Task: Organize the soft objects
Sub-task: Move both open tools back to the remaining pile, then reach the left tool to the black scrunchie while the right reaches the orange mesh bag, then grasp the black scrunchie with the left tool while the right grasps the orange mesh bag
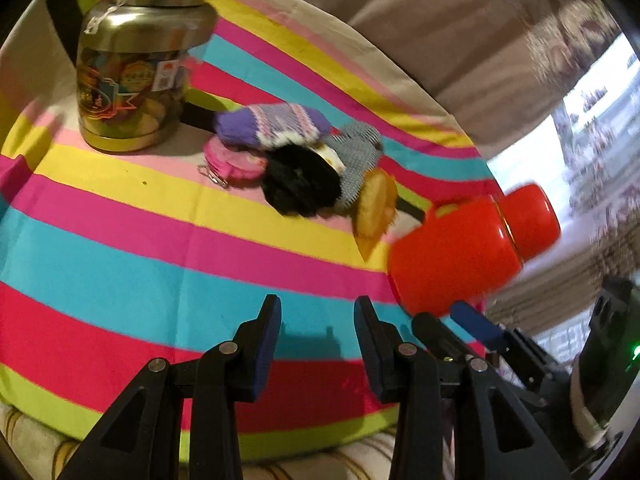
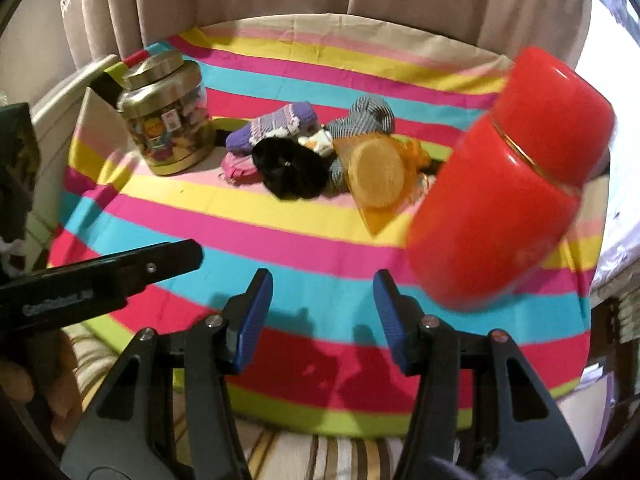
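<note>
Both grippers hovered at the bottom of the frame over the striped cloth [image 2: 280, 248], fingers parted and empty: left gripper [image 1: 318, 340], right gripper [image 2: 322, 316]. The soft things, a purple knit sock [image 2: 276, 124], black scrunchie [image 2: 292, 172], grey striped cloth [image 2: 368, 118] and pink pouch [image 2: 236, 168], lay heaped at centre between the gold jar [image 2: 168, 120] and red jar [image 2: 508, 184]. Sorting appeared not yet begun.

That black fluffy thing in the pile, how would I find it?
Start at the gold-lidded jar on the striped cloth. Just right of it lies a heap of soft items; the black fluffy piece sits at its front, the only plain dark one among patterned knits.
</note>
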A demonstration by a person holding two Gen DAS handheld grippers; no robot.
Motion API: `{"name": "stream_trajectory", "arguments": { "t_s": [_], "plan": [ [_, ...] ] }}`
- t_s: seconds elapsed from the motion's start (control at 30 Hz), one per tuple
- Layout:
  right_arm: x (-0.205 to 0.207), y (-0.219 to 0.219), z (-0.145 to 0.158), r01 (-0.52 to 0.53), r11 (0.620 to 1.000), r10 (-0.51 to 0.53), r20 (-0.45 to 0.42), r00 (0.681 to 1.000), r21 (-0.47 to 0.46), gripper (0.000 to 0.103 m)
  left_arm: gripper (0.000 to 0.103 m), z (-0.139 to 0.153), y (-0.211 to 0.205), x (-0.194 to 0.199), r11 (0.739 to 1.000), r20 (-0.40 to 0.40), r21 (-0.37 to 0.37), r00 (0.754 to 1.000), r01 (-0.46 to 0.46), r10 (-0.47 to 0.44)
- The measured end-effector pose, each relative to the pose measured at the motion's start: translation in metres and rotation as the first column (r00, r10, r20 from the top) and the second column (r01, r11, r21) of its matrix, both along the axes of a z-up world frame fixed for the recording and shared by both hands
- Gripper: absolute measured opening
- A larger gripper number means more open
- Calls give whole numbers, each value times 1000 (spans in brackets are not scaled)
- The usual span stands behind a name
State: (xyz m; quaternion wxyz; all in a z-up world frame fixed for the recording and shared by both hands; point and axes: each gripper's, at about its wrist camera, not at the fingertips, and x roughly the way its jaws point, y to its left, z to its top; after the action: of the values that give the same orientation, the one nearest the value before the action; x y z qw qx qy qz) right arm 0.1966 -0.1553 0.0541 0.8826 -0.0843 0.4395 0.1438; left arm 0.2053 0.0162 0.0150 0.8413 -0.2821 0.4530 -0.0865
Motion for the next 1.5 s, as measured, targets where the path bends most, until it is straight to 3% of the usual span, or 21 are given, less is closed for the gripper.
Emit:
{"name": "stream_trajectory", "arguments": {
  "t_s": [0.07,0.2,0.4,0.67,0.97,1.1,1.23,1.3,1.37,1.5],
  "plan": [
    [11,10,-5,2,1000,-2,19,1000,-31,56,40,-2,9,9,999,-1,-31,1000,-26,25],
    [32,26,-19,18,992,-10,63,998,-126,56,58,-9,24,30,992,-5,-106,997,-75,74],
    [62,35,-42,68,969,-40,123,992,-235,56,63,-23,28,65,982,-9,-171,996,-85,85],
    [86,44,-66,113,933,-50,190,981,-341,56,68,-63,37,105,932,-61,-342,993,-119,104],
    [117,43,-79,138,923,-65,206,976,-359,56,75,-69,30,133,927,-51,-356,993,-119,108],
    [126,48,-86,146,897,-56,221,974,-417,56,75,-76,26,144,931,-57,-349,994,-109,95],
    [134,52,-96,156,858,-48,226,973,-489,56,72,-82,25,151,938,-64,-332,994,-101,84],
    [138,52,-102,150,846,-40,219,975,-512,55,65,-83,25,151,941,-62,-325,995,-97,81],
    [140,50,-106,142,851,-42,205,978,-505,37,54,-85,25,153,942,-59,-323,996,-86,71],
    [147,42,-106,157,856,-59,208,976,-493,23,28,-90,23,155,944,-69,-322,996,-77,58]
  ]
}}
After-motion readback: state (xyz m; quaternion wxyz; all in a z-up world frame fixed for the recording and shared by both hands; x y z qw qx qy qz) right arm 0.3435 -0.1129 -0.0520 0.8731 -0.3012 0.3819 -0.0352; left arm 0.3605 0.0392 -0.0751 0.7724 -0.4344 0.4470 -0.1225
